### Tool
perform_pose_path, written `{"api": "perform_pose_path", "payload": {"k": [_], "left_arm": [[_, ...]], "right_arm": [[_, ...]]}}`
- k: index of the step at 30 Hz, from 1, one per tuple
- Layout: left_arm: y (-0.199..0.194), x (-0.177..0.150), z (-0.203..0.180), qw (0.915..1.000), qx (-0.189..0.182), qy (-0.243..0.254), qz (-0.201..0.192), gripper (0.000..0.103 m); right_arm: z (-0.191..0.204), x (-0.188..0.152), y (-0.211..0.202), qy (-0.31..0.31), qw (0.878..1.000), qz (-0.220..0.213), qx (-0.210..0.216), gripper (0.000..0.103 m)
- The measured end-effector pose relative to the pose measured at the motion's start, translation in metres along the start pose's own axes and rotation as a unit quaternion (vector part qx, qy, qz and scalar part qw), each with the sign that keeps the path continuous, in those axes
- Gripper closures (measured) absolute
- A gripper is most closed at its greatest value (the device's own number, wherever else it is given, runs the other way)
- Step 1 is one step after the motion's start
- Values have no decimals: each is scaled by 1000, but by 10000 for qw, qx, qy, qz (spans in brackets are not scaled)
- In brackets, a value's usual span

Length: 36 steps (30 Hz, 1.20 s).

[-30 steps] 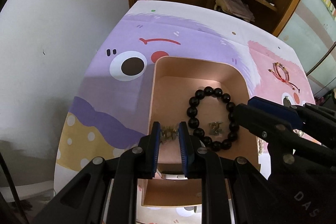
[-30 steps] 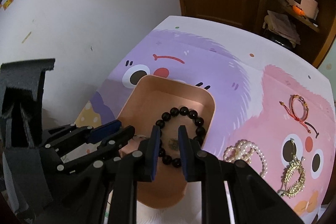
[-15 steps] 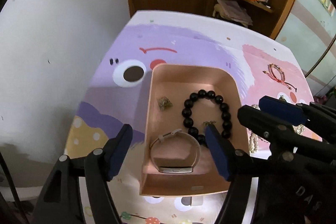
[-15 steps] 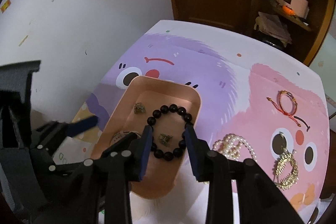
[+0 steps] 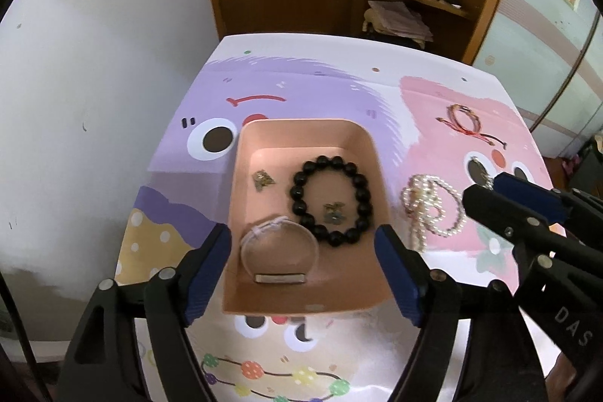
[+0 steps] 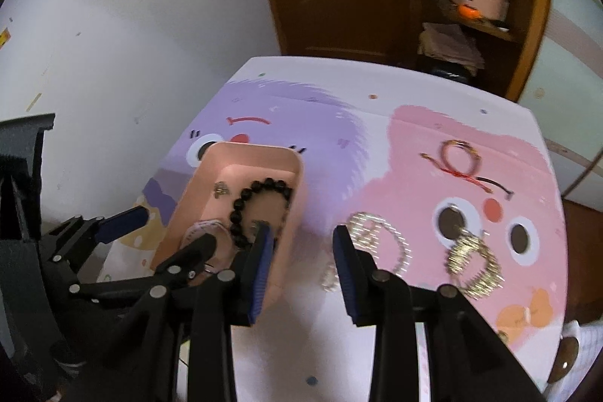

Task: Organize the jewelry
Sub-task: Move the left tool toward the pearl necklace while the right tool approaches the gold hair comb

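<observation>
left wrist view: looking down on the table (image 5: 301, 63) with its cartoon-print cover
left hand-held gripper (image 5: 303, 274): released, jaws spread wide, holding nothing; blue pads straddle the near end of the pink tray (image 5: 241, 176)
tray contents: black bead bracelet (image 5: 331, 200) on the right side; one small gold earring (image 5: 333, 213) lying inside the bead loop; second small gold earring (image 5: 262, 179) left of the beads, apart from them; clear band with metal clasp (image 5: 279, 255) at the near end, touching the beads
pearl necklace (image 5: 433, 206): on the table just right of the tray, outside it
red cord bracelet (image 5: 465, 119): on the pink part of the cover, far right, well apart from the tray
right hand-held gripper (image 5: 516, 202): comes in from the right edge, tip near the pearls; open or closed can't be told from this side

right wrist view: blurred, same table (image 6: 377, 78) seen from the right
right hand-held gripper (image 6: 301, 251): released, jaws apart, nothing between them; left pad overlaps the tray's right wall, right pad sits by the pearl necklace (image 6: 380, 236)
pink tray (image 6: 290, 213): left of centre; black bead bracelet (image 6: 260, 206) and one gold earring (image 6: 219, 189) visible inside, clear band (image 6: 203, 228) partly hidden behind the left tool
gold chain bracelet (image 6: 473, 266): on the cover, right of the pearls, by the cartoon eyes
red cord bracelet (image 6: 461, 161): farther back on the pink area
left hand-held gripper (image 6: 158, 228): lower left, jaws open, beside the tray's near left edge
</observation>
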<state>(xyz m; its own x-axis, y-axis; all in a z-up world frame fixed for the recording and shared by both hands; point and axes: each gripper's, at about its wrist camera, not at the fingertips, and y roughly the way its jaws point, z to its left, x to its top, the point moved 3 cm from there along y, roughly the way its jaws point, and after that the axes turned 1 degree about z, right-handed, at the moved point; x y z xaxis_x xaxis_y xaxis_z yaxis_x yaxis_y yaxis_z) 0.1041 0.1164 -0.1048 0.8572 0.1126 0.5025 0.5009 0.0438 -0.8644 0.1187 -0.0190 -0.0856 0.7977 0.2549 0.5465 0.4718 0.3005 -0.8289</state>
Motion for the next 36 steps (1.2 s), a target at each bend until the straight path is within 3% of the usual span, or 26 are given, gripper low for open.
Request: {"api": "perform_pose_path", "payload": {"k": [6,9,19,36], "left_arm": [[-19,-4,-24,9997,-95,192,-113,18],[-26,-5,-36,9995,-111,275,-127,14],[-42,-10,-82,9970,-53,759,-166,13],[-34,-5,-145,9887,-143,1482,-181,13]], "right_arm": [[-21,-16,-28,60,9969,-125,-768,70],[-32,-24,-42,151,9953,-209,-931,70],[-67,-45,-69,455,9913,-402,-1170,70],[-119,-63,-63,842,9876,-314,-1286,70]]}}
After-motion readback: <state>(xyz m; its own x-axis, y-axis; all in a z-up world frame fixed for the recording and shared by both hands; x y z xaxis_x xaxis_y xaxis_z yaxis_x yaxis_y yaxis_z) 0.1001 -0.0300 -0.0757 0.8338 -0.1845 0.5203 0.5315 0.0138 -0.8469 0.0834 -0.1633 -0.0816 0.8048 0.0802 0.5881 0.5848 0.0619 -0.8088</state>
